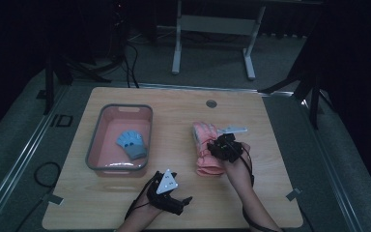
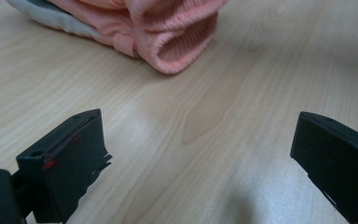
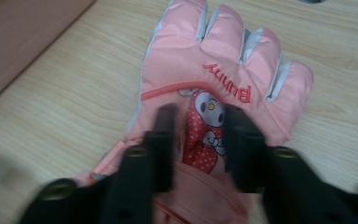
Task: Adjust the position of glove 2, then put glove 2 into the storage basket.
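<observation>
While my right gripper (image 3: 196,140) hovers over the pink glove (image 3: 223,79) lying flat on the wooden table (image 1: 183,116), its jaws are parted, pinching nothing. My left gripper (image 2: 200,154) rests near me, jaws wide apart and empty.

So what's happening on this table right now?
A person works with a handheld gripper in each hand at a wooden table. The right gripper is over a pink glove with a bunny picture, its jaws partly apart above the glove's back, not clearly clamping it. The left gripper sits near the table's front edge, jaws wide open with nothing between them. A blue glove already lies in the pink bin at the left.
</observation>
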